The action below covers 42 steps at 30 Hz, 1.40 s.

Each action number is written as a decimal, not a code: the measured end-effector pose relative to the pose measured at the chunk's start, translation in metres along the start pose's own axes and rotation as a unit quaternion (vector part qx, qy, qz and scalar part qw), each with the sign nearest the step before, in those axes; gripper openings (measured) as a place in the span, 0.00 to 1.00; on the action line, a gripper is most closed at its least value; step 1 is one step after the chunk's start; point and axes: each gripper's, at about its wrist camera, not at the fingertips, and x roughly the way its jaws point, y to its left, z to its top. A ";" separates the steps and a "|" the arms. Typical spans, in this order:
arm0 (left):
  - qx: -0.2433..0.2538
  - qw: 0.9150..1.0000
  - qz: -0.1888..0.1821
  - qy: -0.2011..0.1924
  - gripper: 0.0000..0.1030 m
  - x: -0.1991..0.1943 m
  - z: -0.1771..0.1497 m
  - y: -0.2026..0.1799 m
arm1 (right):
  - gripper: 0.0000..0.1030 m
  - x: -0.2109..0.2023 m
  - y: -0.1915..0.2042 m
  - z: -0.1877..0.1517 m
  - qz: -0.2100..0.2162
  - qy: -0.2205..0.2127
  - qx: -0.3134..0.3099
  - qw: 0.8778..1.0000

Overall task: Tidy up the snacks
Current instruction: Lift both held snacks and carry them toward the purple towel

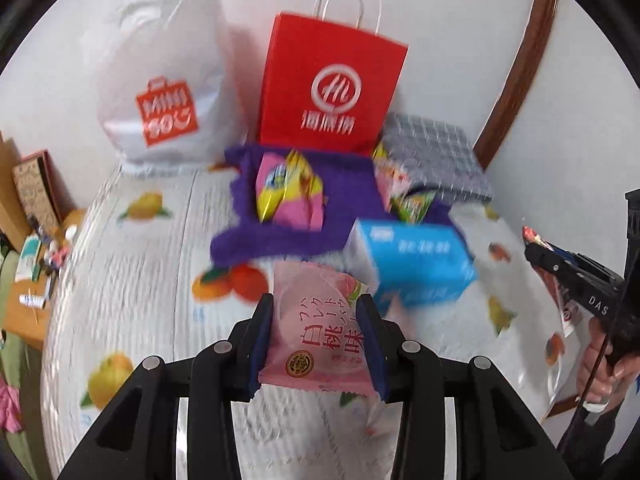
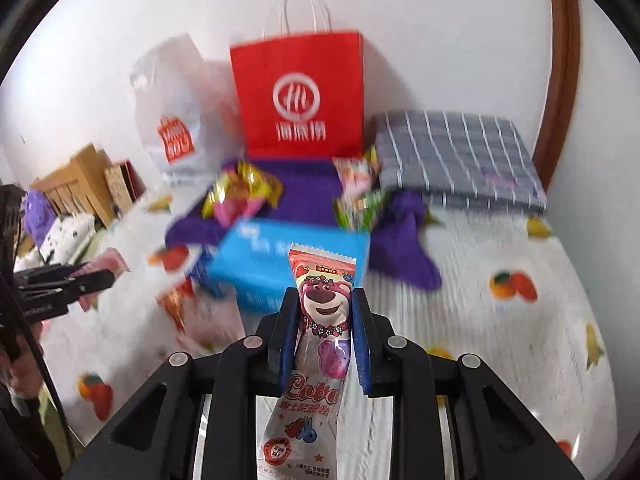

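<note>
A white wall [image 2: 440, 40] with curved brown wooden trim [image 2: 560, 80] backs the fruit-print bedspread [image 2: 500, 340].

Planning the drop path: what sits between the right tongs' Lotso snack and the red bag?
In the right wrist view, the blue box comes first beyond the Lotso snack, then the purple cloth with loose snacks, before the red bag.
</note>
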 end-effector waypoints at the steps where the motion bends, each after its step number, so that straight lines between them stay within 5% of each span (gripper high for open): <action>1: 0.001 1.000 0.009 -0.006 0.38 -0.002 0.009 -0.002 | 0.24 -0.002 0.002 0.008 -0.001 -0.005 -0.003 1.000; 12: -0.001 0.999 0.025 -0.023 0.38 0.008 0.097 -0.024 | 0.24 0.011 0.008 0.094 0.036 -0.028 -0.004 0.999; 29: -0.049 0.998 -0.003 -0.034 0.38 0.062 0.166 -0.011 | 0.25 0.080 -0.004 0.163 0.083 -0.022 0.011 0.996; 42: -0.074 0.997 0.022 0.004 0.38 0.110 0.166 0.024 | 0.25 0.170 -0.009 0.147 0.065 0.091 -0.014 0.994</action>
